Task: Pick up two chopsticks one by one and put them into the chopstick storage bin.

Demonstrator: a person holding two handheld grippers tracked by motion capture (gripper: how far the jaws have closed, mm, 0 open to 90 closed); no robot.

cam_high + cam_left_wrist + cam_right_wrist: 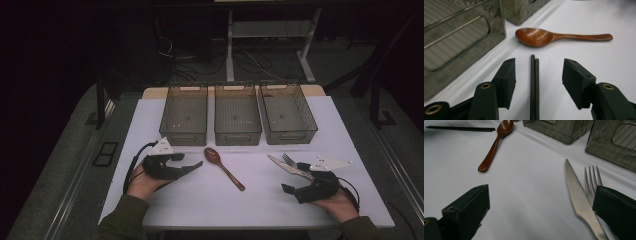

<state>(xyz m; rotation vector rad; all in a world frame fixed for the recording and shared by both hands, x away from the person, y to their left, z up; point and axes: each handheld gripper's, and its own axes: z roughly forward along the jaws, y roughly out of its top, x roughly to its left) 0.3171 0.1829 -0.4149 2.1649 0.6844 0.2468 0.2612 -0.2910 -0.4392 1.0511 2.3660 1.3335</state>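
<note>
Chopsticks (534,82) between parted left fingers (505,82)
Left gripper (538,83) wide, gripping nothing; wooden spoon (541,37) at twelve o'clock; right gripper (541,212) wide, empty.

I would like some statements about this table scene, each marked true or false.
1. Three bins stand in a row at the back of the table. True.
2. The wooden spoon lies inside the middle bin. False: it lies on the table in front of the bins.
3. The knife and fork lie side by side. True.
4. The left gripper is shut on the spoon. False: its jaws stand apart, with black chopsticks between them.
</note>
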